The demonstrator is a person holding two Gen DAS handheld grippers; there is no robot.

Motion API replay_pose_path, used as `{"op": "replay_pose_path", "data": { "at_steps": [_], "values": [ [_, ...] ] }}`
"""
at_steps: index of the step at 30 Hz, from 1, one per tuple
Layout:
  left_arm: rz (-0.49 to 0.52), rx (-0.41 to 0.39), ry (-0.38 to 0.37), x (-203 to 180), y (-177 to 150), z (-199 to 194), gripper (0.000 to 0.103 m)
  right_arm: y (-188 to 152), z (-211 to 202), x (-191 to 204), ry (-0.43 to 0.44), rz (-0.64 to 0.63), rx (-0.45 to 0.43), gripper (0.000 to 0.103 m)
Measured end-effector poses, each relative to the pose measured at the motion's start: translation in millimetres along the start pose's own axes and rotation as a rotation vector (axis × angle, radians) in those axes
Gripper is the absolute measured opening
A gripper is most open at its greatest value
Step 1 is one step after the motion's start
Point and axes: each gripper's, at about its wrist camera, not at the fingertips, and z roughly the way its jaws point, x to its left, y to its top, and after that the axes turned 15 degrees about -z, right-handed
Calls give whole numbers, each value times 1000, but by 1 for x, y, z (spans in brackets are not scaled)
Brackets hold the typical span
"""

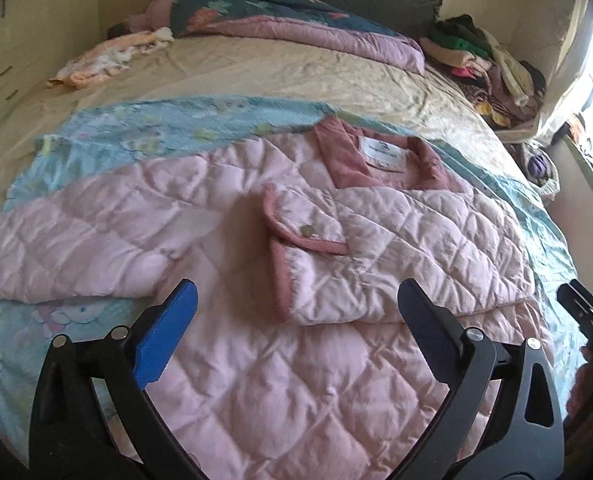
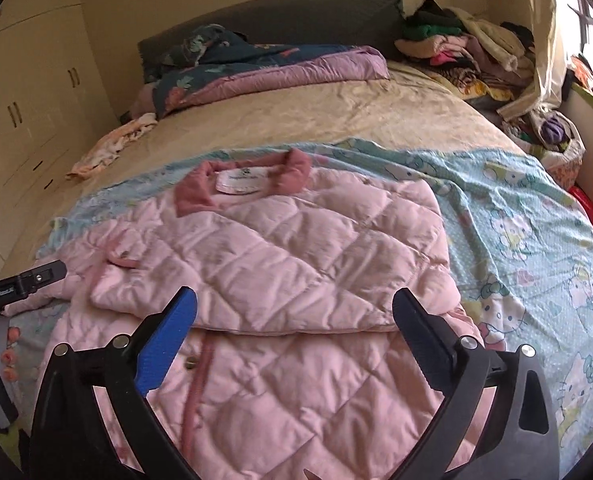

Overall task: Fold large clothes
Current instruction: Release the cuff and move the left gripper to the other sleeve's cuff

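A pink quilted jacket (image 1: pixel 256 240) lies spread on a light blue cartoon-print sheet (image 2: pixel 528 240) at the near end of the bed (image 1: pixel 256 68). Its dusty-rose collar (image 1: pixel 348 152) with a white label (image 1: pixel 384 152) points toward the headboard. One sleeve is folded across the chest, its rose-trimmed cuff (image 1: pixel 304 236) and a small button facing up in the left wrist view; the other sleeve stretches out to the left in that view.

The left claw (image 1: pixel 296 316) hangs above the lower front of the jacket, released, jaws wide apart with nothing between them. The right claw (image 2: pixel 294 316) hangs likewise above the folded part, released and empty, not touching the fabric.

Farther up the bed lie a dark floral quilt (image 2: pixel 256 64) with a mauve lining, a small peach and white garment (image 1: pixel 108 56) near the left edge, and a heap of mixed clothes (image 2: pixel 456 44) by the window.
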Motion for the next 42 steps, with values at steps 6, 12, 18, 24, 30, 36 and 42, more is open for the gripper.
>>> {"op": "replay_pose_path", "data": {
  "at_steps": [6,12,18,24,30,36,42],
  "values": [
    [-40,-35,18,24,2,-18,94,15,-12,29,19,-45,-25,98],
    [-78,-56,31,49,6,-31,94,29,-21,57,43,-81,-56,98],
    [-124,-69,41,79,8,-41,94,43,-25,87,63,-120,-74,98],
    [-174,-82,59,114,11,-49,94,56,-25,119,91,-158,-87,98],
    [-225,-95,80,146,12,-54,94,65,-18,152,124,-198,-88,98],
    [-271,-98,105,177,12,-55,94,71,-9,188,159,-246,-84,98],
    [-305,-106,136,203,10,-55,94,76,-1,221,193,-284,-80,98]
  ]
}}
